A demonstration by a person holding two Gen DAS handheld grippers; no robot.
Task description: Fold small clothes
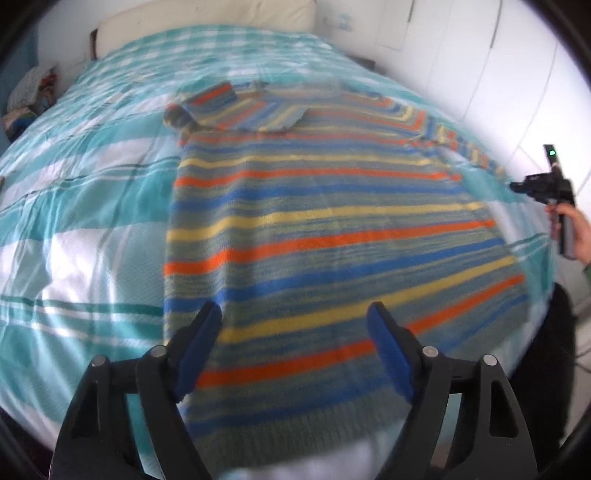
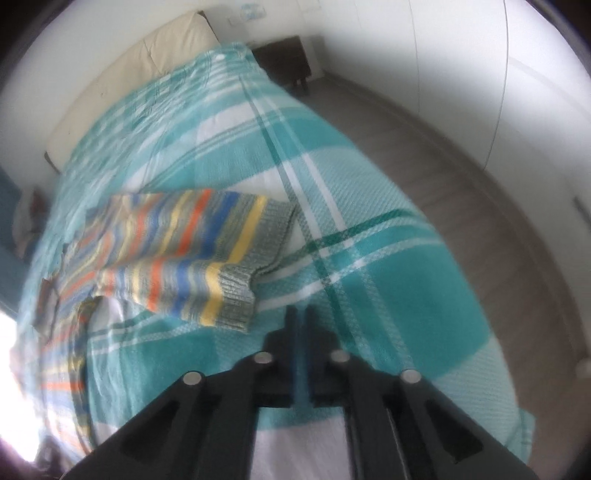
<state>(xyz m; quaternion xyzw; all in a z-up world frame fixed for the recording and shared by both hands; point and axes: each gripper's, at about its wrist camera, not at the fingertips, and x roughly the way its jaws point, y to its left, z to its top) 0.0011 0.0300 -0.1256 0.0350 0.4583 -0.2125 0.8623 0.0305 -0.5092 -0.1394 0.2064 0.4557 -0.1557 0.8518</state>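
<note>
A striped knit sweater (image 1: 314,229) in orange, blue, yellow and grey lies flat on the bed, hem toward me, with its left sleeve folded across the chest. My left gripper (image 1: 295,314) is open and empty above the hem. My right gripper (image 2: 301,317) is shut and empty, a little above the bedspread just past the cuff of the right sleeve (image 2: 236,295). The right gripper also shows in the left wrist view (image 1: 517,186) at the far right edge of the bed, near the sleeve end.
The bed has a teal and white checked bedspread (image 1: 92,206) and a cream headboard (image 1: 207,18). A dark nightstand (image 2: 288,62) stands by the far corner. Wooden floor (image 2: 461,192) and white wardrobe doors (image 2: 461,55) lie to the right.
</note>
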